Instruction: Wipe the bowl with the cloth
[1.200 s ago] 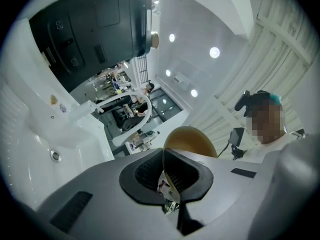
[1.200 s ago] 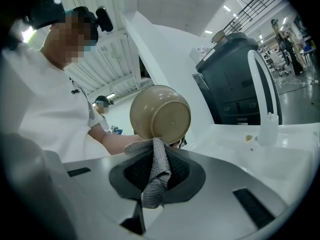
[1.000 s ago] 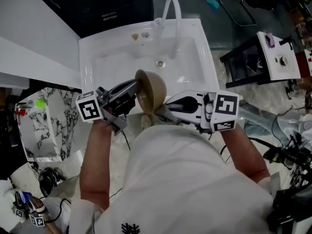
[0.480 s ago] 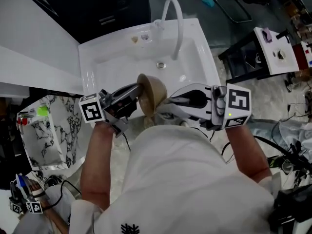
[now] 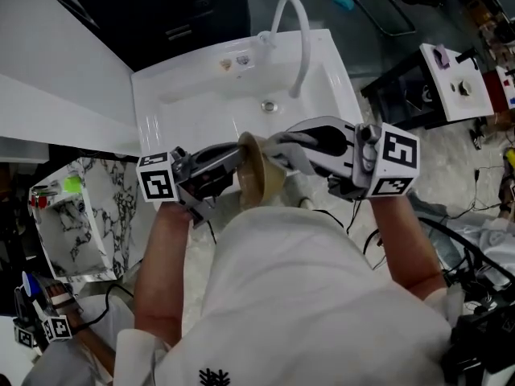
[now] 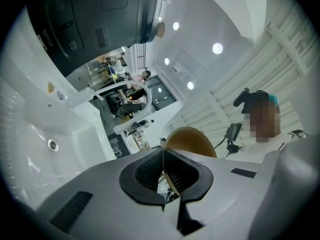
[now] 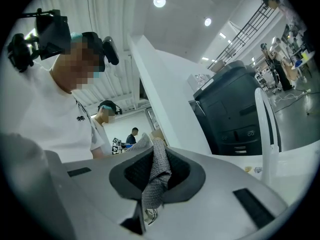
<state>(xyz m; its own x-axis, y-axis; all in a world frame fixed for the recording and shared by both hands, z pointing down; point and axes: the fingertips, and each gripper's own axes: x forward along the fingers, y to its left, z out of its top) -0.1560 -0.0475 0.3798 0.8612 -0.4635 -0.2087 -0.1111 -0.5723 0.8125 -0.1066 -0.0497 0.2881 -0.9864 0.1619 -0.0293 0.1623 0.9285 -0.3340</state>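
A tan bowl point(image 5: 259, 178) is held on its side above the front edge of the white sink point(image 5: 161, 103). My left gripper point(image 5: 238, 162) is shut on the bowl's rim; in the left gripper view the thin rim point(image 6: 165, 170) runs between the two pads, with the bowl's body point(image 6: 192, 141) rising beyond them. My right gripper point(image 5: 279, 145) is shut on a grey knitted cloth point(image 5: 285, 156) and sits right beside the bowl's upper edge. In the right gripper view the cloth point(image 7: 158, 174) is pinched between the pads and sticks out past them.
A curved white faucet point(image 5: 299, 39) stands at the sink's back right, the drain point(image 5: 269, 105) below it. A black stand with a white top point(image 5: 451, 87) is on the right. A marbled box point(image 5: 80, 215) sits on the left, and cables lie on the floor.
My right gripper has risen with the cloth and come in to the bowl's upper edge. The bowl and my left gripper have barely shifted.
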